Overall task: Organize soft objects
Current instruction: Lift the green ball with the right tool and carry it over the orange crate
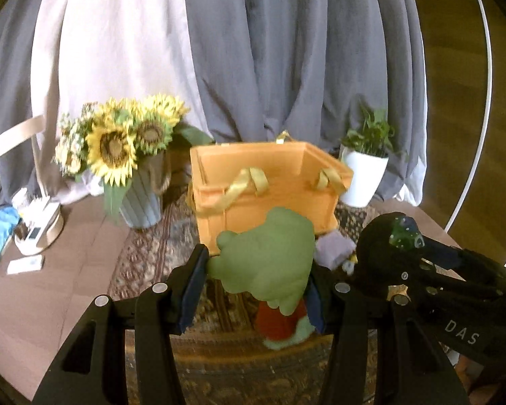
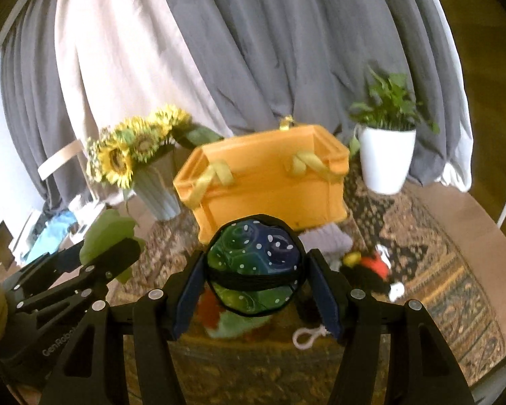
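My left gripper (image 1: 256, 280) is shut on a green plush toy (image 1: 270, 256) with a red part below, held above the rug in front of an open orange fabric box (image 1: 270, 182) with yellow ribbon handles. My right gripper (image 2: 256, 280) is shut on a blue-green dotted soft ball (image 2: 253, 263) with a black band, also in front of the orange box (image 2: 270, 182). The right gripper with the ball shows at right in the left wrist view (image 1: 404, 236). The green plush shows at left in the right wrist view (image 2: 108, 233).
A grey soft object (image 2: 327, 239) lies by the box's front right corner. A red, black and yellow plush (image 2: 371, 266) lies on the patterned rug (image 2: 438, 270). A sunflower vase (image 1: 131, 175) stands left of the box, a white potted plant (image 1: 364, 172) right. Curtains hang behind.
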Available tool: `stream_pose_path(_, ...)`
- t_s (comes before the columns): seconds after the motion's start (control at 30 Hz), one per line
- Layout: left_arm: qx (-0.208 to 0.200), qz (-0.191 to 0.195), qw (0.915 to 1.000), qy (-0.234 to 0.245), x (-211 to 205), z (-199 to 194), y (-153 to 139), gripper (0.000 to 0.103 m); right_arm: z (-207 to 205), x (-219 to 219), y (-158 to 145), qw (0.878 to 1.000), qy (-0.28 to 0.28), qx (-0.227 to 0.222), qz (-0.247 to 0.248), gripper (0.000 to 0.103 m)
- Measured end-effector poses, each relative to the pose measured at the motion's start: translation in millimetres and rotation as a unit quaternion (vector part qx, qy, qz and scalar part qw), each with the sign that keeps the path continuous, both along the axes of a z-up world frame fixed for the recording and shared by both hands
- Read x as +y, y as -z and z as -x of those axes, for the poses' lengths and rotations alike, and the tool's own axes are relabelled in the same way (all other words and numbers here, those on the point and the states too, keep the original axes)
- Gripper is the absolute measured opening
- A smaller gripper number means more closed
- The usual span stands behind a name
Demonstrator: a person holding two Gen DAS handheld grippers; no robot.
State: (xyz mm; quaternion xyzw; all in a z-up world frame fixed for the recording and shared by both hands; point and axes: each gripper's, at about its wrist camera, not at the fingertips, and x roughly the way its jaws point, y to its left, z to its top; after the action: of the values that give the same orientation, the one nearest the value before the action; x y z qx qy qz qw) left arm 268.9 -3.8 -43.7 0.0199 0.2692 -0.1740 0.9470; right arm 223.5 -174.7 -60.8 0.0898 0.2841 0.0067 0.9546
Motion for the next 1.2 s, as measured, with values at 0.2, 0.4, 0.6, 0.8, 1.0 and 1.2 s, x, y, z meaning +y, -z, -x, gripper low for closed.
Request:
stream_pose_path(0.2, -0.03, -0.001, 0.9995, 0.011, 7, -20, -19, 0.051, -15, 12, -22, 0.999, 0.017, -0.033, 0.007, 0.061)
stream_pose_path(0.4, -0.054, 0.004, 0.9983, 0.024, 7, -36, -34, 0.051, -27, 18, -37, 0.998, 0.027, -0.062, 0.017, 0.061)
stream_pose_path(0.6, -0.071, 0.01, 0.9972, 0.022, 1, -48, -49, 0.051, -42, 13, -54, 0.996, 0.029, -0.079, 0.025, 0.061)
stream_pose_path(0.8, -0.082, 0.016, 0.9965, -0.002, -9, -65, -63, 0.051, -66, 4, -69, 0.995, 0.006, -0.089, 0.033, 0.061)
stream_pose_path(1.0, -0.095, 0.004, 0.9953, -0.019, -26, -84, -74, 0.051, -91, -9, -82, 0.994, -0.008, -0.1, 0.036, 0.061)
stream_pose_path(1.2, -0.104, -0.005, 0.9941, -0.03, -37, -108, -80, 0.051, -120, -19, -87, 0.995, -0.016, -0.098, 0.032, 0.061)
